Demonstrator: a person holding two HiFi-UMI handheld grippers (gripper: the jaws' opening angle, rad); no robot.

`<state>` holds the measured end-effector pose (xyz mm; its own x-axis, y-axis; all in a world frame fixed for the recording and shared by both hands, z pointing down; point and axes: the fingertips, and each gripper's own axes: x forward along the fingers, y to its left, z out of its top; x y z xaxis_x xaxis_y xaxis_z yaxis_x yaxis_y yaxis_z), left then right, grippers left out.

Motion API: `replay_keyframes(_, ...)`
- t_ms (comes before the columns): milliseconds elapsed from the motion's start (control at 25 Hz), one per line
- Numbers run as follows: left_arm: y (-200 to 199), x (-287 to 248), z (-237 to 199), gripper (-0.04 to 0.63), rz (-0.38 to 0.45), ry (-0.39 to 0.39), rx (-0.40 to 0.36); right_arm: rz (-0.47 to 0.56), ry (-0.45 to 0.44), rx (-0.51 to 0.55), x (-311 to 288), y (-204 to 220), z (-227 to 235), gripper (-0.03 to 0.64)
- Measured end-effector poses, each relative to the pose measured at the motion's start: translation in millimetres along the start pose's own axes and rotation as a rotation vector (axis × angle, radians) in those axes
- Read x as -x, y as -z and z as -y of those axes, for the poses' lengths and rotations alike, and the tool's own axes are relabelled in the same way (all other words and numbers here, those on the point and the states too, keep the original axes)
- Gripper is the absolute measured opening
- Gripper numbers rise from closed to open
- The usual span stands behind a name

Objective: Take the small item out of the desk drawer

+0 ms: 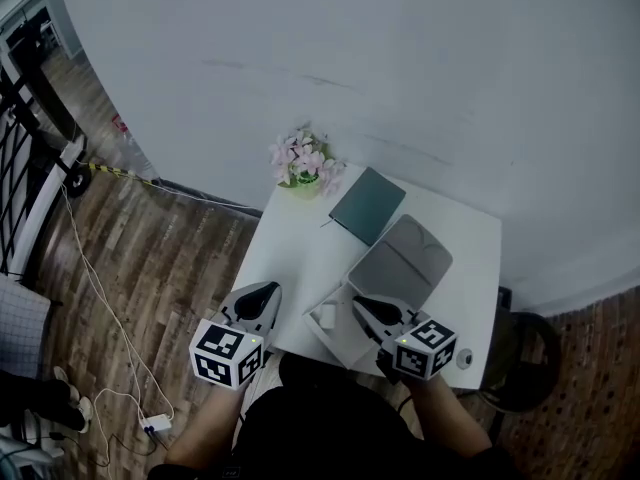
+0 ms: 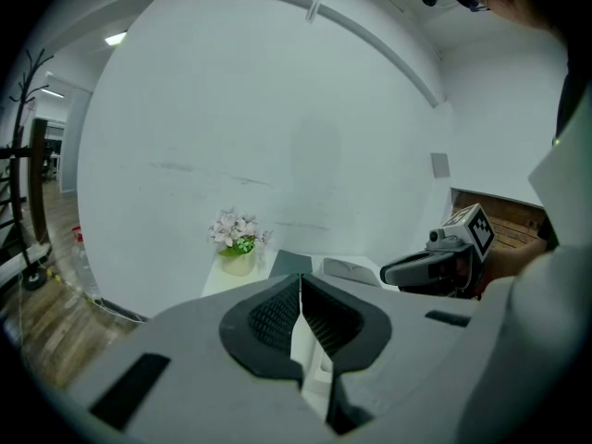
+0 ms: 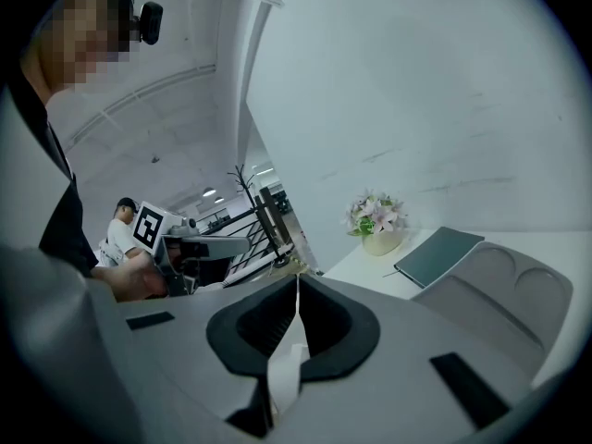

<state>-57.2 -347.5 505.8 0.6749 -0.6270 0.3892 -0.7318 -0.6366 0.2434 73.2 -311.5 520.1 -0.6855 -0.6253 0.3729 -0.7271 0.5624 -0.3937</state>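
Observation:
At the near edge of the white desk (image 1: 300, 258), the drawer (image 1: 345, 343) stands pulled out, a pale open box. A small white item (image 1: 326, 317) lies in its left part. My right gripper (image 1: 362, 306) hovers over the drawer just right of that item, jaws shut with nothing between them (image 3: 296, 294). My left gripper (image 1: 262, 296) is held above the desk's front left edge, left of the drawer, and is also shut and empty (image 2: 301, 294). Each gripper shows in the other's view: the right gripper (image 2: 435, 266) and the left gripper (image 3: 199, 248).
A pot of pink flowers (image 1: 305, 163) stands at the desk's far left corner. Beside it lie a dark green notebook (image 1: 368, 205) and a grey tray (image 1: 400, 258). A black stool (image 1: 525, 358) is on the right, and a cable and power strip (image 1: 155, 425) lie on the wooden floor.

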Motion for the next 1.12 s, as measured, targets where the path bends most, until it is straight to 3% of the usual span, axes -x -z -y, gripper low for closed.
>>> replay_keyframes(200, 5, -2, -11, 0.015, -0.011, -0.031, 0.022, -0.077, -0.011, 0.013, -22, 15, 13, 0.006)
replay_keyframes(360, 9, 1, -21, 0.015, -0.005, -0.058, 0.048, -0.179, -0.037, 0.008, -41, 38, 18, 0.087)
replay_keyframes(480, 14, 4, -27, 0.015, -0.001, -0.07, 0.066, -0.265, -0.04, 0.013, -54, 60, 23, 0.107)
replay_keyframes(720, 24, 10, -35, 0.015, 0.008, -0.093, 0.103, -0.394, 0.029, -0.018, -69, 97, 46, 0.176)
replay_keyframes(1120, 25, 25, -32, 0.015, 0.044, -0.121, 0.12, -0.532, 0.084, 0.059, -77, 133, 46, 0.198)
